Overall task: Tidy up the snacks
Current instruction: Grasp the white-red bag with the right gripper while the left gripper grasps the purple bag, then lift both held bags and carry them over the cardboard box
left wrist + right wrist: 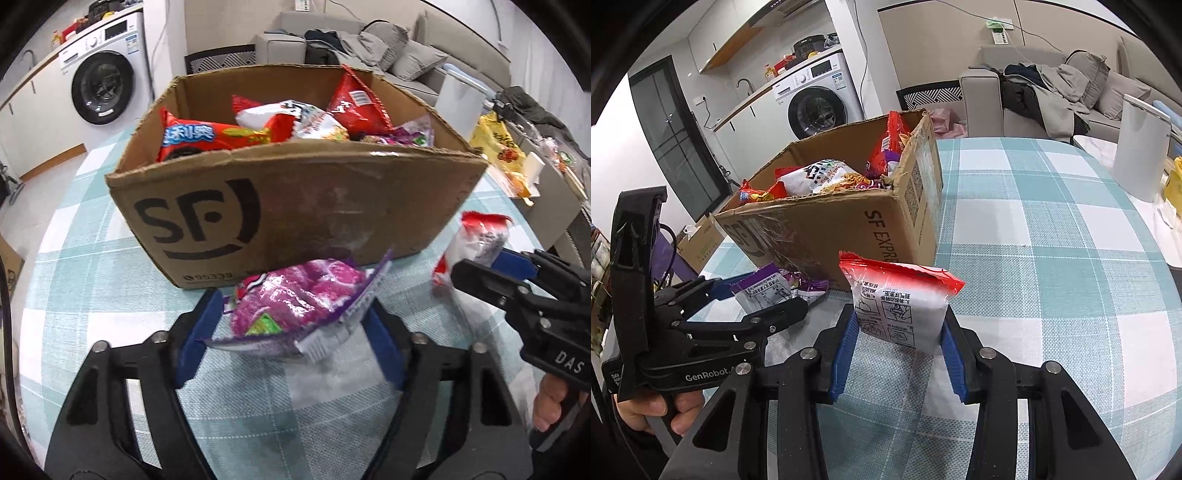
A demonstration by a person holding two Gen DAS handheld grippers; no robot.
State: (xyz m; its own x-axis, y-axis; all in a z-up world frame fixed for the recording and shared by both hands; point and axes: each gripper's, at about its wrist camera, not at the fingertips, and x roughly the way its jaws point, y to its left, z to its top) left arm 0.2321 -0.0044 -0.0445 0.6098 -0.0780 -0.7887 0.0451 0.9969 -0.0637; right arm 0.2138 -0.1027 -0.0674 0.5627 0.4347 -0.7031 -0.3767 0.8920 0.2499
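Observation:
An open cardboard box [295,206] stands on the checked tablecloth and holds several snack packs, among them a red biscuit pack [192,138]. Just in front of its near wall, a purple snack packet [295,291] sits between the blue pads of my left gripper [291,306], which press on its two edges. To the right, my right gripper [480,258] is shut on a white packet with red ends [476,236]. In the right wrist view, that packet [901,299] stands upright in my right gripper [899,317]. My left gripper [766,297] grips the purple packet [761,290] by the box [831,229].
The teal checked tablecloth [1034,240] stretches away to the right of the box. A white bin [1141,147] stands past the table's far right edge. Yellow snack bags [495,140] lie on a side surface. A washing machine [99,85] and a sofa [369,44] are behind.

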